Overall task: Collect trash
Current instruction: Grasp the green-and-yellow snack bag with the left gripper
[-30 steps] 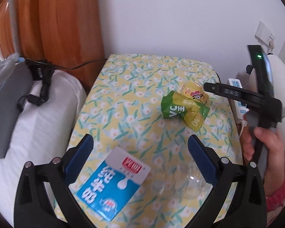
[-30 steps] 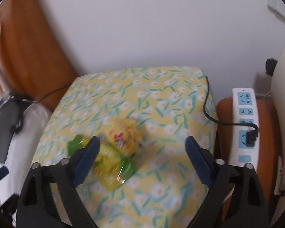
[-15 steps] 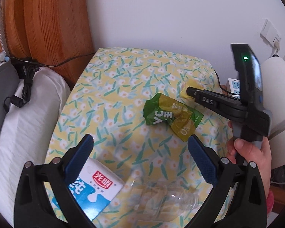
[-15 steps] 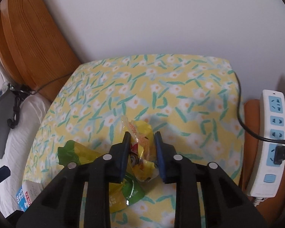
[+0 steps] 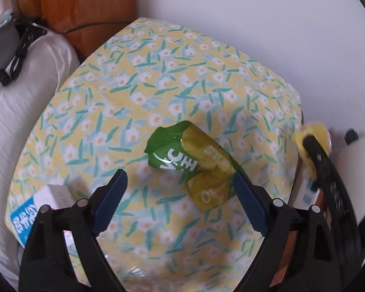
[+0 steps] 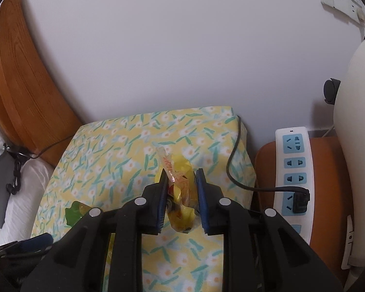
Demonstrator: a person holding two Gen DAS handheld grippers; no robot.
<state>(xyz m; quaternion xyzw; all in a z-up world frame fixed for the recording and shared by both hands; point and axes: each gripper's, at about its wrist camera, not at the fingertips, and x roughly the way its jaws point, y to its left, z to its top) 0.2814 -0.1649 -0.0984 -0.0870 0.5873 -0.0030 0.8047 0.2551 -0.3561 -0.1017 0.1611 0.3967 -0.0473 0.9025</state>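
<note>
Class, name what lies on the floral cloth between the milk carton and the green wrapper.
In the left wrist view, only bare floral cloth separates the milk carton from the green wrapper.

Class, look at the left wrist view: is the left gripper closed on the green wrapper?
No: the left gripper is open, and the green wrapper lies on the floral cloth.

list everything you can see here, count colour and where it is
yellow snack wrapper: 1, yellow with red print, clamped in the right hand-held gripper above the table
green snack wrapper: 1, green and olive, crumpled, middle of the table
milk carton: 1, blue and white, table's near left edge
floral tablecloth: 1, yellow with white flowers, covering the table
power strip: 1, white with blue sockets, on the brown surface right of the table
black plug: 1, in the strip
pillow: 1, white, left
headboard: 1, brown wood, left
left hand-held gripper: black, blue pads, open
right hand-held gripper: black, shut
</note>
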